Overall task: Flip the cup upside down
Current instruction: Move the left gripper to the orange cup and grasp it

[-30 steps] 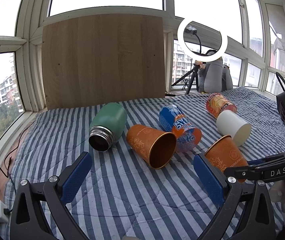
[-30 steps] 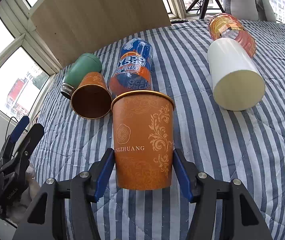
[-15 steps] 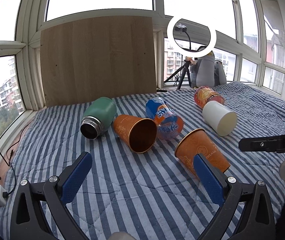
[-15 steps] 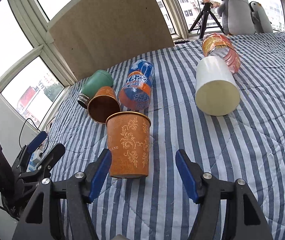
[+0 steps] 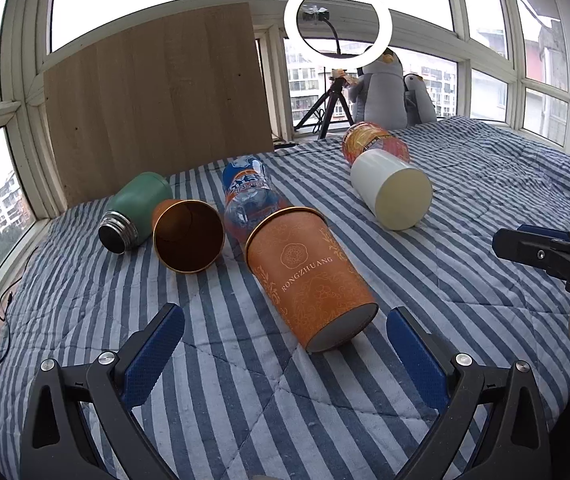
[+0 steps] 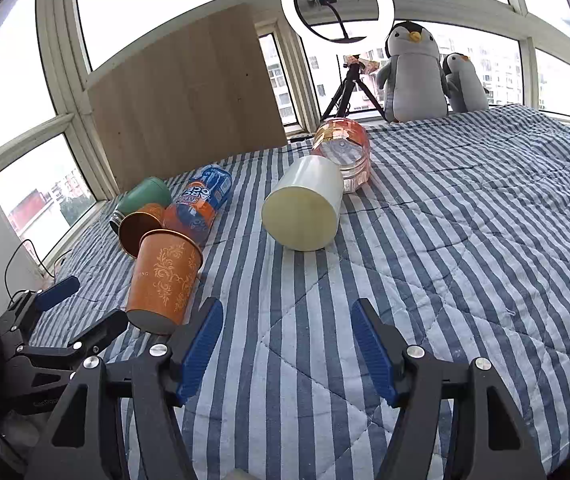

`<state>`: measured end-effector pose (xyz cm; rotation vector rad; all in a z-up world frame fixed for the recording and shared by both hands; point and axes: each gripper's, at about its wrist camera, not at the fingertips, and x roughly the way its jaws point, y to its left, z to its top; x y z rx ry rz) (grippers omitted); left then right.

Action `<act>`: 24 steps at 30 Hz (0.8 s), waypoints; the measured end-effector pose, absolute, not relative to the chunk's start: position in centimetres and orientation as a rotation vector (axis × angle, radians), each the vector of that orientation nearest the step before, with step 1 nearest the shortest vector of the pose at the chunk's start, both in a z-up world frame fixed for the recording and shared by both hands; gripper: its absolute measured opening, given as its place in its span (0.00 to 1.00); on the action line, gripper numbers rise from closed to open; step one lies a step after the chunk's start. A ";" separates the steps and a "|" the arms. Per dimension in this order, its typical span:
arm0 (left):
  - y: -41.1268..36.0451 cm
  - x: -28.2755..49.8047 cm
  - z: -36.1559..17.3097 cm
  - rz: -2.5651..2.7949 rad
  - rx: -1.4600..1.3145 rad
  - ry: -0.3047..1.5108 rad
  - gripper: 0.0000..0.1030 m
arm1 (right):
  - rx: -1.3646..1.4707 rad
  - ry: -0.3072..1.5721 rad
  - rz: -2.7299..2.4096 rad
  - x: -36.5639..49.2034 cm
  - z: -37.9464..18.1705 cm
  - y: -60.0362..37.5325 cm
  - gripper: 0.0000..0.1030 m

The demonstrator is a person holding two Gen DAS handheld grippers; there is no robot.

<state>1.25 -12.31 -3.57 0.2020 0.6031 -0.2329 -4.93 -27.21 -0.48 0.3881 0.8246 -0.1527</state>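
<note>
An orange paper cup [image 5: 309, 276] marked RONGZHUANG lies on its side on the striped cloth, base toward me, just ahead of my open left gripper [image 5: 285, 356]. It also shows in the right wrist view [image 6: 165, 280], left of my open, empty right gripper [image 6: 287, 344]. A second orange cup [image 5: 187, 240] lies on its side with its mouth facing me. A white cup [image 5: 393, 192] lies on its side further right; it shows in the right wrist view [image 6: 305, 208] too.
A green flask [image 5: 133, 212], a blue-orange bottle [image 5: 249, 196] and an orange-red bottle [image 5: 373, 142] lie on the striped cloth [image 5: 245, 400]. A wooden board [image 5: 157, 100], ring light tripod [image 5: 325, 112] and plush penguins [image 6: 413, 72] stand at the back by the windows.
My right gripper opened, let go of the orange cup and drew back to the right. The cup now lies on its side. My left gripper has moved in behind it.
</note>
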 end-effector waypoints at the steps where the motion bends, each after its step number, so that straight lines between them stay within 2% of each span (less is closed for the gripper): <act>1: -12.9 1.2 -3.8 -0.226 0.212 0.609 1.00 | 0.391 0.817 -0.152 -5.0 -0.6 -27.4 0.61; 18: -15.4 4.8 -5.3 -0.156 0.252 0.702 0.99 | 0.469 0.770 -0.152 -5.0 -2.4 -29.1 0.62; 21: -15.7 4.9 -5.7 -0.169 0.273 0.723 0.91 | 0.471 0.764 -0.150 -5.2 -2.4 -29.1 0.62; 23: -15.7 5.1 -5.9 -0.171 0.270 0.739 0.80 | 0.472 0.765 -0.148 -5.2 -2.4 -29.1 0.62; 24: -15.6 5.2 -5.9 -0.170 0.262 0.746 0.78 | 0.473 0.765 -0.148 -5.2 -2.4 -29.1 0.62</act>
